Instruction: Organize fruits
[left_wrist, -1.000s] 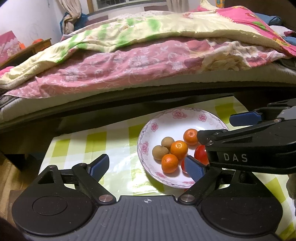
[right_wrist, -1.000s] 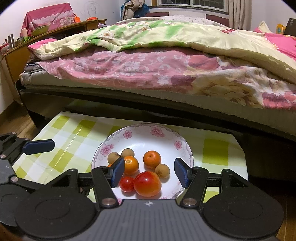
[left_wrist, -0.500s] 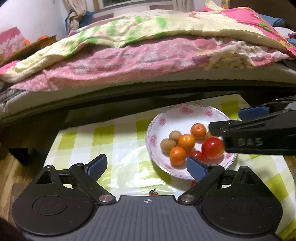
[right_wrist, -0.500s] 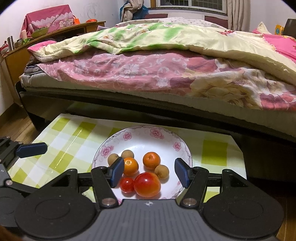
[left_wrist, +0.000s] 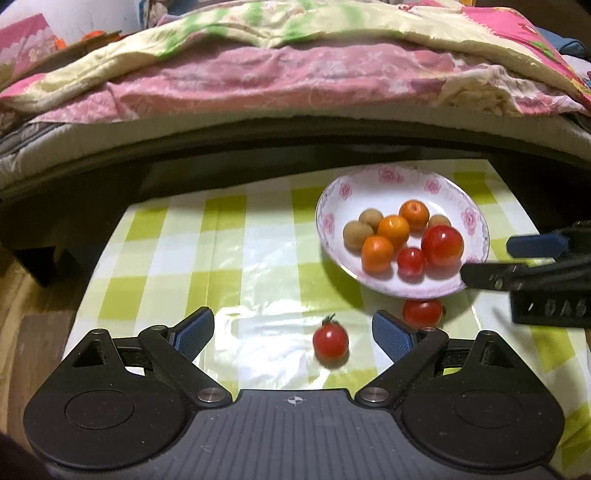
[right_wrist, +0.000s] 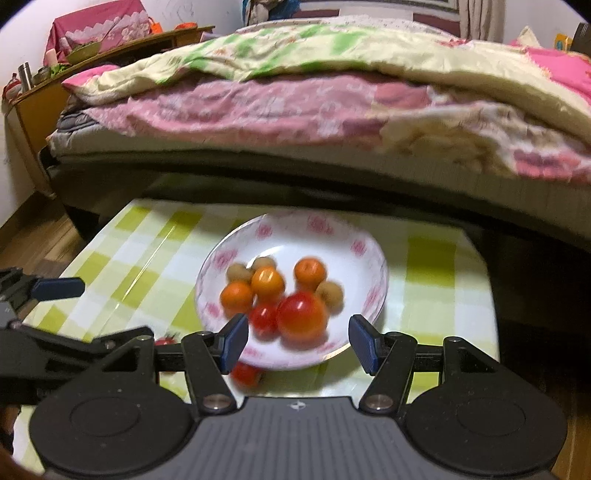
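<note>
A white flowered plate (left_wrist: 373, 188) (right_wrist: 354, 240) holds three oranges (left_wrist: 393, 229), several brown longans (left_wrist: 357, 233), a big tomato (left_wrist: 442, 245) (right_wrist: 302, 316) and a small tomato (left_wrist: 410, 260). Two cherry tomatoes lie on the cloth: one (left_wrist: 330, 341) between my left gripper's fingers, one (left_wrist: 422, 312) (right_wrist: 245, 373) by the plate's near rim. My left gripper (left_wrist: 293, 336) is open and empty. My right gripper (right_wrist: 298, 343) is open and empty at the plate's near edge; it also shows in the left wrist view (left_wrist: 532, 273).
The low table has a green-and-white checked cloth (left_wrist: 229, 243) (right_wrist: 147, 258). A bed with pink and cream quilts (left_wrist: 295, 74) (right_wrist: 314, 92) runs close behind it. Wooden floor (left_wrist: 22, 302) lies to the left. A wooden shelf (right_wrist: 110, 48) stands far left.
Both grippers have drawn back from the plate. Two cherry tomatoes on the cloth have come into view in front of the plate.
</note>
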